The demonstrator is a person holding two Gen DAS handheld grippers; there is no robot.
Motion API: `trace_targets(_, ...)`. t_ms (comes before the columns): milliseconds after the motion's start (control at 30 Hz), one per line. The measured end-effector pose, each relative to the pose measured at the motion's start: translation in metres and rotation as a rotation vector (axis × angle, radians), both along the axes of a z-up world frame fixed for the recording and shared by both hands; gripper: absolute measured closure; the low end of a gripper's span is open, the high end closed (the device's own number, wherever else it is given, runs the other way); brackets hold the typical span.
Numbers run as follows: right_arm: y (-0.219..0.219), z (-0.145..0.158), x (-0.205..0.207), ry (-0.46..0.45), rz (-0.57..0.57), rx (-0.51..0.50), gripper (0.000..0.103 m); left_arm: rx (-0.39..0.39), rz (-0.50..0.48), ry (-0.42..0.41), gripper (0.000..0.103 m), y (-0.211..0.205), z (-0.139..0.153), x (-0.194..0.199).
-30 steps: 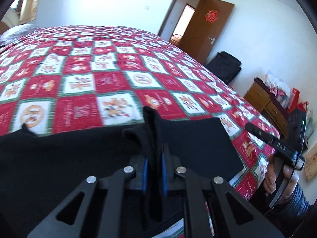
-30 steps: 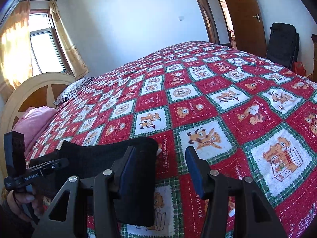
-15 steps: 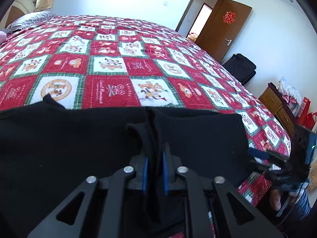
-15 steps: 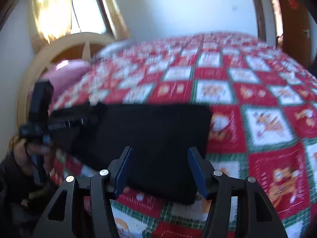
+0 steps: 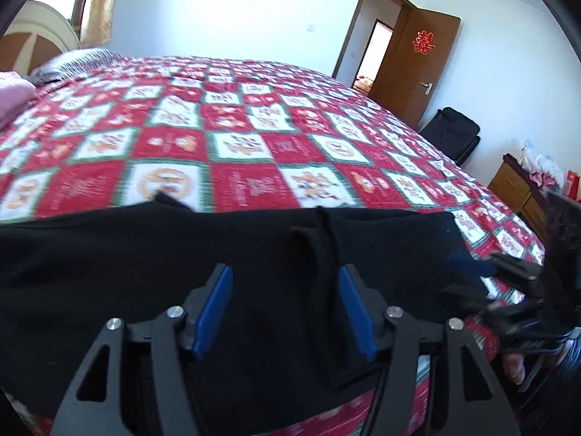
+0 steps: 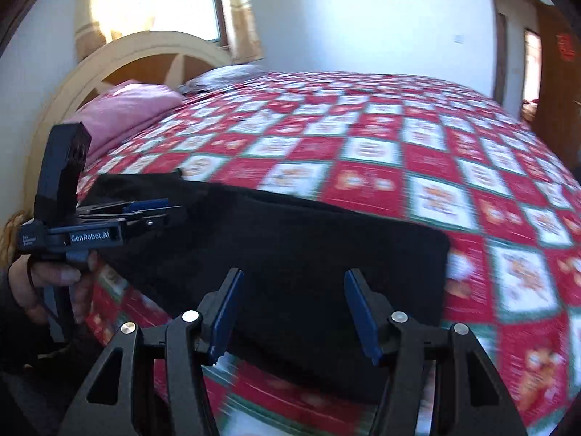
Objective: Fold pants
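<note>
Black fabric pants point(image 5: 152, 269) lie in a folded slab along the near edge of the bed, on the red, white and green patchwork quilt point(image 5: 254, 145). Left gripper point(image 5: 287, 309) is opening, blue pads apart, a raised ridge of the cloth standing between them unpinched. Right gripper point(image 6: 290, 309) hovers over the other end, jaws parted wide, holding nothing.

pants point(image 5: 152, 254): plain black
quilt point(image 5: 254, 145): red and white squares, green borders
pillow point(image 6: 127, 109): pink
door point(image 5: 417, 61): brown
</note>
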State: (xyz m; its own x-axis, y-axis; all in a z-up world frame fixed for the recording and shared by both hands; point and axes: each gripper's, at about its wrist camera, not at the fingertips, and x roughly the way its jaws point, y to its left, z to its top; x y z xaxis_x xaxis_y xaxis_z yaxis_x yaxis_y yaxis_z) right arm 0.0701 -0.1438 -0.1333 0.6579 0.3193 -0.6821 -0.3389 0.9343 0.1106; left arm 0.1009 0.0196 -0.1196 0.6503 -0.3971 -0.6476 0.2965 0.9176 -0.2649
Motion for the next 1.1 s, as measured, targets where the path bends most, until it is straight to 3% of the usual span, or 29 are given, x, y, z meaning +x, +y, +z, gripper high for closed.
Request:
trace_targets(67, 0.021, -0.018, 0.017, 0.084, 0.016, -0.053, 0.044, 0.037, 0.024, -0.020, 0.039, 0.018, 0.002, -0.006)
trace_targets(133, 0.032, -0.019, 0.017, 0.035, -0.005, -0.084, 0.044, 0.083, 0.054, -0.036, 0.036, 0.035, 0.003, -0.011)
trace_targets(267, 0.047, -0.004, 0.017, 0.015, 0.065, -0.007, 0.044, 0.167, 0.135, -0.061, 0.030, 0.070, 0.000, -0.021)
trace_targets(433, 0.075, 0.000, 0.016, 0.024, 0.107, 0.005, 0.044, 0.107, 0.198, -0.031, 0.030, 0.097, -0.004, -0.021)
trace_targets(633, 0.093, -0.017, -0.007, 0.031, 0.144, -0.107, 0.044, 0.085, 0.191, -0.024, 0.024, 0.098, -0.011, -0.020)
trace_targets(767, 0.099, -0.023, 0.001, 0.038, 0.134, -0.111, 0.058, 0.082, 0.181, -0.010, 0.024, 0.098, -0.015, -0.021)
trace_targets(933, 0.101, -0.022, -0.005, 0.028, 0.143, -0.099, 0.097, 0.061, 0.212, -0.020, 0.024, 0.110, -0.009, -0.024)
trace_targets(1100, 0.103, -0.009, -0.022, -0.006, 0.169, -0.120, 0.098, 0.052, 0.233, -0.015, 0.024, 0.118, -0.010, -0.022)
